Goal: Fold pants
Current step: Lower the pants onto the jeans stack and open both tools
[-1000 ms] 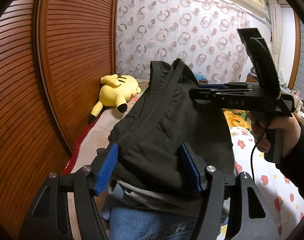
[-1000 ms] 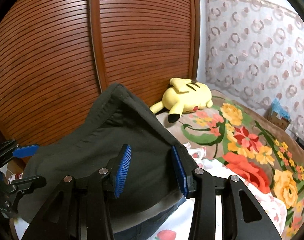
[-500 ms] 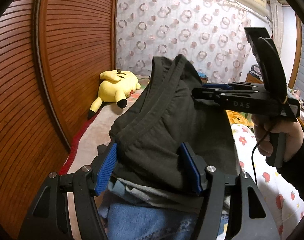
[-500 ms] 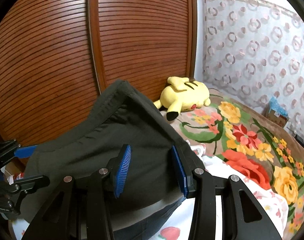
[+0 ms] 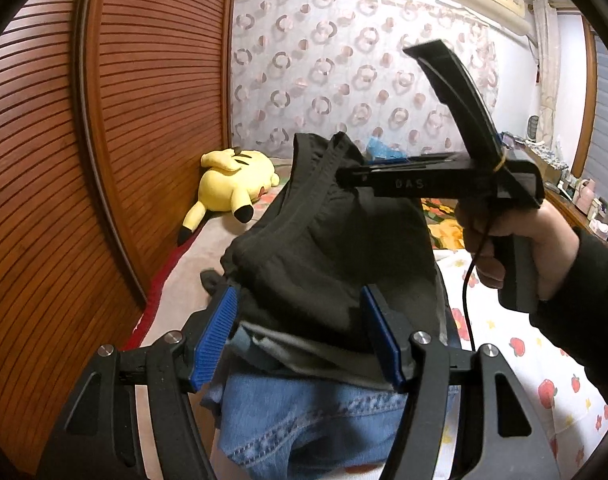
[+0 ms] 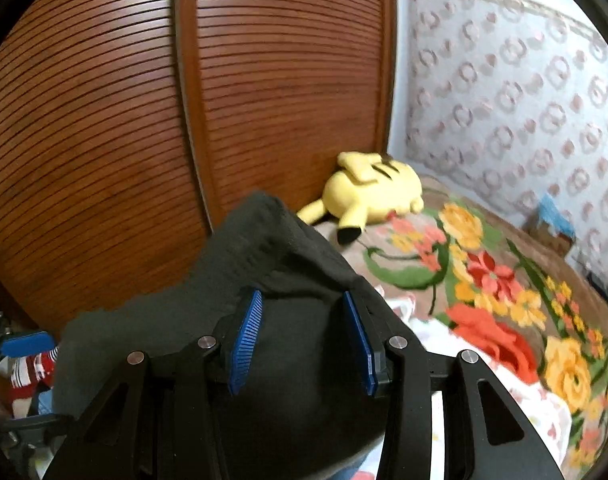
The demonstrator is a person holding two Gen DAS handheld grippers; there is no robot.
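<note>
Since the earlier frames the dark pants (image 5: 328, 248) have shifted a little toward the wardrobe side and slightly up, both grips unchanged. Nearest, the left gripper (image 5: 299, 332): jaws held fairly wide, blue pads pressed against a thick bunch of the black cloth, so it reads as closed on the pants, not empty. Under that bunch lie a grey garment (image 5: 304, 356) and blue jeans (image 5: 304, 420), apparently a pile on the bed (image 5: 175, 288). The right gripper (image 6: 304, 340) has its jaws about half open around another bunch of the same fabric, pads touching it; from the left view it grips near the waistband, with a hand (image 5: 500, 248) on the handle. Pants are lifted clear, hanging between the two grippers, crumpled. Judgement: early stage; no fold made, garment not yet spread flat. Farther off, a yellow plush toy (image 5: 231, 184) lies by the slatted wardrobe door (image 5: 143, 120).
</note>
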